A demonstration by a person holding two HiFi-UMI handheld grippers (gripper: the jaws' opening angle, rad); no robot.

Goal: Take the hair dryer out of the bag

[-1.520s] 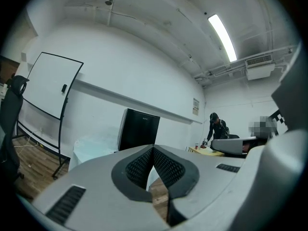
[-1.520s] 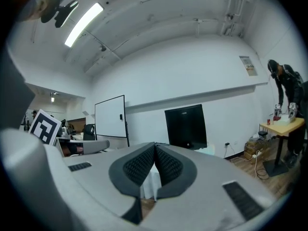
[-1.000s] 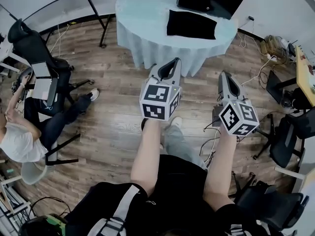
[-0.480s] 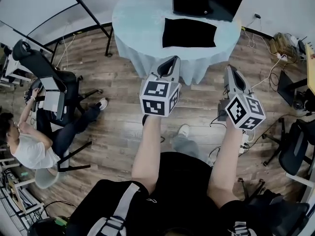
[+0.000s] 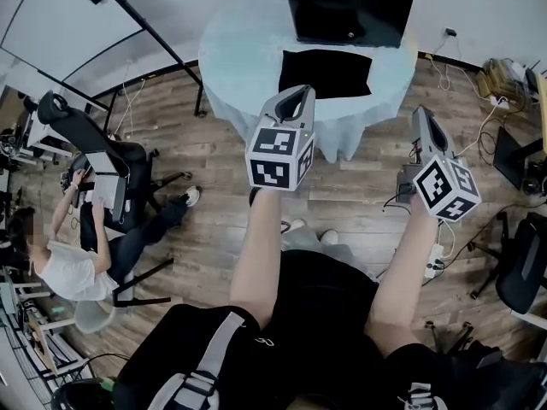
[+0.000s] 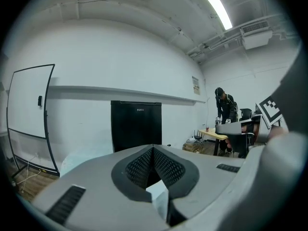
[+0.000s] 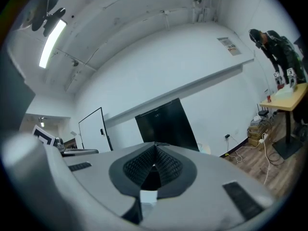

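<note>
Centrally at top, a flat black fabric bag (image 5: pixel 326 73) lies on the round pale-blue-clothed table (image 5: pixel 239 58), contents hidden. Left gripper (image 5: pixel 299 94) and right gripper (image 5: pixel 422 116), both closed and empty, hover near its front edge above open wood floor (image 5: pixel 214 169).

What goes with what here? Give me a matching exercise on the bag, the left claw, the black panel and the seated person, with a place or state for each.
Things:
1. bag
2. left claw
3. black panel
4. seated person

Places or states:
A. upright at the far side of the table
B. at the head view's left edge, away from the table
C. shut, nothing in it
D. lying flat on the tablecloth

Pairs: 1-D, 2-C, 3-A, 4-B
</note>
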